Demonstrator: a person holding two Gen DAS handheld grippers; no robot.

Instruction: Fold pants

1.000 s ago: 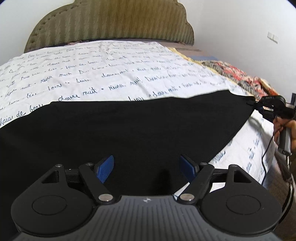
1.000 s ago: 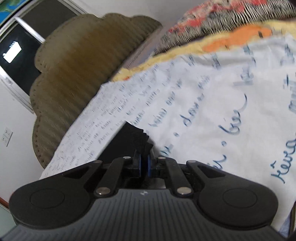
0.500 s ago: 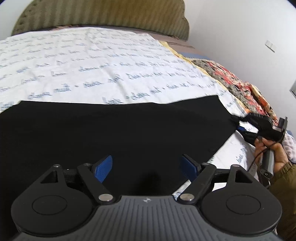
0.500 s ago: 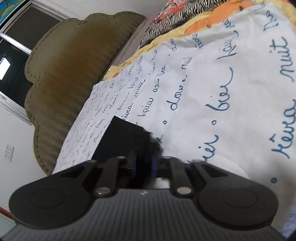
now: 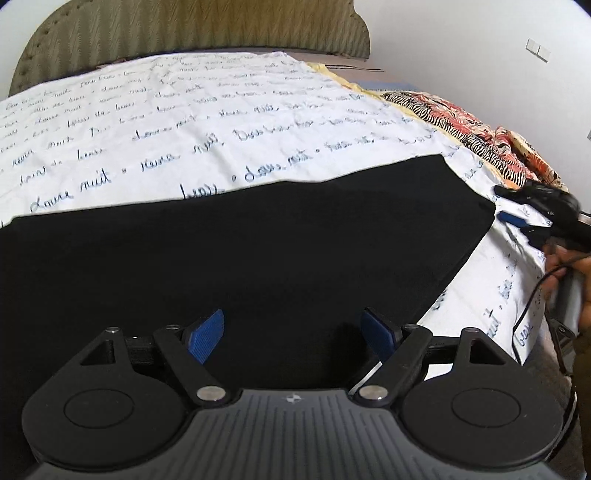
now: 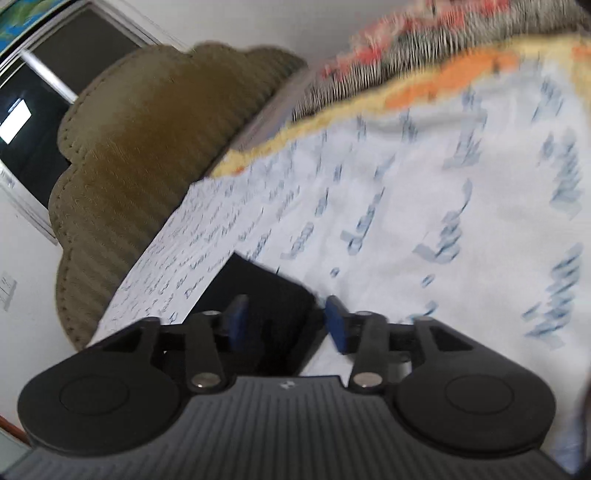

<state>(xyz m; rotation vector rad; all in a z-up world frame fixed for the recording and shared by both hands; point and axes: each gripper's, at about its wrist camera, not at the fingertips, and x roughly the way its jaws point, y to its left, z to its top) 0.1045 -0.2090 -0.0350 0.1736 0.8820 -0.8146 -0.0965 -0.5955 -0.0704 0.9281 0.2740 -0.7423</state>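
- White bedding (image 5: 258, 122) printed with blue handwriting covers the bed, with an olive padded headboard (image 5: 192, 33) behind it and a zebra-and-floral cover (image 5: 476, 129) bunched along the far edge.
- Black pants (image 5: 258, 258) lie flat on the bedding as one wide dark panel, reaching from just ahead of the left gripper's fingers out to a corner beside the right gripper.
- Left gripper (image 5: 293, 330) hangs over the near edge of the pants with its blue pads (image 5: 205, 334) spread wide and its jaws opening; the cloth lies below and beyond the pads, and nothing is pinched between them.
- Right gripper (image 6: 288, 321) is at the pants' corner, jaws opening; in its own blurred view the dark corner (image 6: 258, 295) sits between the pads, which stand clear of it on both sides, so the cloth looks let go.
- From the left wrist view, the right gripper (image 5: 517, 214) sits just off the far-right corner of the panel, apart from the fabric.
- Judged progress: the panel's clean straight edges suggest at least one fold has been laid, though the layers cannot be counted in plain black.
- What seems left: the panel is still broad, so further folds to a compact stack appear due, and each would need a fresh grip on an edge or corner.
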